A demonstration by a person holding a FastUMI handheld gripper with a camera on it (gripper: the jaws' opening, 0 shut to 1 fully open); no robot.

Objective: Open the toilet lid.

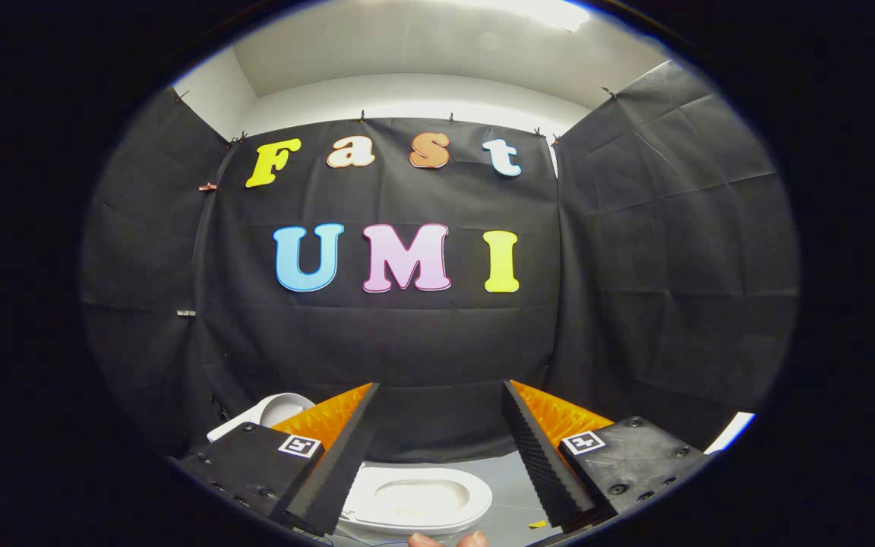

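A small white toilet [415, 497] stands on a grey surface, below and between my two fingers, near their bases. Its top is an oval ring around a paler cream centre; I cannot tell whether that is a shut lid or an open seat. A curved white part [274, 412] shows beyond my left finger [339, 456], partly hidden by it, and whether it belongs to the toilet is unclear. My gripper [441, 387] is open and held above the toilet, its tips pointing at the black cloth wall, with nothing between them.
Black cloth walls [407, 342] close the booth on three sides. A person's fingertips [449, 540] show just below the toilet. A small yellow scrap [536, 524] lies on the grey surface [510, 475] by my right finger. A white edge [730, 433] shows at far right.
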